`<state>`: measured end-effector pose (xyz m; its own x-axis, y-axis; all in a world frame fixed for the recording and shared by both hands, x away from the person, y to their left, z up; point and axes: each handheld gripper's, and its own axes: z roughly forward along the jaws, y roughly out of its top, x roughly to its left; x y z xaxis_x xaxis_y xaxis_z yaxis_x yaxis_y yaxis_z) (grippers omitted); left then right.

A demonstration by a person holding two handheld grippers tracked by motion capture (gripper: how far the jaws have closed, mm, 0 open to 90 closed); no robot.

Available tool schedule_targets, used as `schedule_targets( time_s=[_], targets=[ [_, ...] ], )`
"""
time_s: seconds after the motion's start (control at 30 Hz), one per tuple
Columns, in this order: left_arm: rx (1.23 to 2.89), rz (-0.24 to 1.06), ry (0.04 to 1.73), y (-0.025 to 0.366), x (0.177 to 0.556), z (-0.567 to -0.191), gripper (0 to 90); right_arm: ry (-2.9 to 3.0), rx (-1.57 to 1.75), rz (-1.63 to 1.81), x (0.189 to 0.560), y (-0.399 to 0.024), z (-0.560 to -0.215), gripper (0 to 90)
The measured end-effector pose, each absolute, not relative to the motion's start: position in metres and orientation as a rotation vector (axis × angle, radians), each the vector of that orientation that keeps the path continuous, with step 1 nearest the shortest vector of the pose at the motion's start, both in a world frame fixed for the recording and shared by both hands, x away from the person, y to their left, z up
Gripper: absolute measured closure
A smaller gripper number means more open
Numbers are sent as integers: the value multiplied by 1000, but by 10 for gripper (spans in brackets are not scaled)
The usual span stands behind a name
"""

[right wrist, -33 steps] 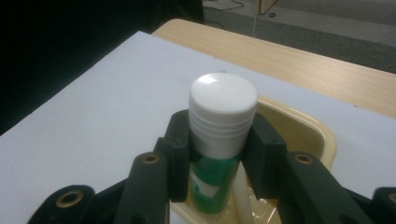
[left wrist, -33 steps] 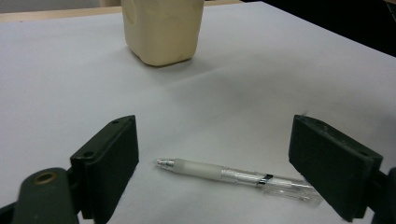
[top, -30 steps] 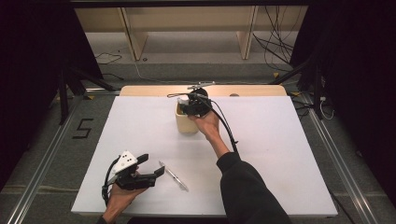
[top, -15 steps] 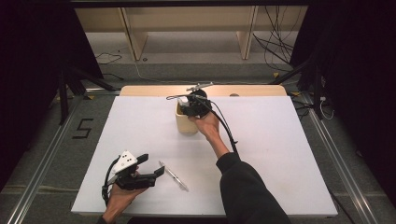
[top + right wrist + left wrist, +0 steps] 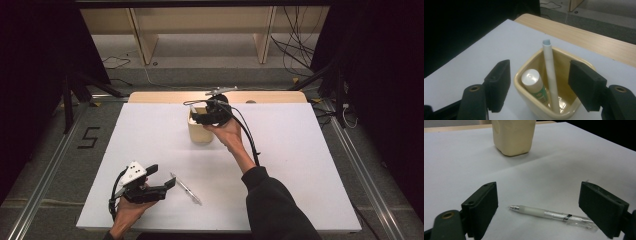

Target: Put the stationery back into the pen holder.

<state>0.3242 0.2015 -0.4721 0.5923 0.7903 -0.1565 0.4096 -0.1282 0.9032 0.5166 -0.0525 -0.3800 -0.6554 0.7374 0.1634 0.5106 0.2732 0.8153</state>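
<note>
This is a lab set up for recording, not a home or an office. A white board (image 5: pixel 300 165) covers a bare wooden table (image 5: pixel 270 96) that stands alone on a grey floor (image 5: pixel 75 165). Metal rails (image 5: pixel 40 195) run along both sides, black drapes (image 5: pixel 380 65) close off the flanks, loose cables (image 5: pixel 295 55) trail behind, and a "5" (image 5: pixel 87 137) is taped to the floor.

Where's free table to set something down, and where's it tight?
Free: the white table right of the forearm, and the left stretch between cup and left gripper. Tight: by the pen and at the cup under the right gripper.
</note>
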Motion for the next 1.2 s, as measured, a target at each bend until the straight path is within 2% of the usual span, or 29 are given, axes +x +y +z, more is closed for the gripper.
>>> schedule_targets(
  time_s=[0.33,0.73,1.2],
  targets=[
    [1724,443,1013,205,325,-472,158,2319,1089,1384,477,-68,-376,310],
    [1706,450,1031,208,326,-471,158,2387,998,1362,427,-75,-400,303],
    [1702,459,1041,210,326,-471,158,2482,931,1323,392,-64,-420,304]
  ],
)
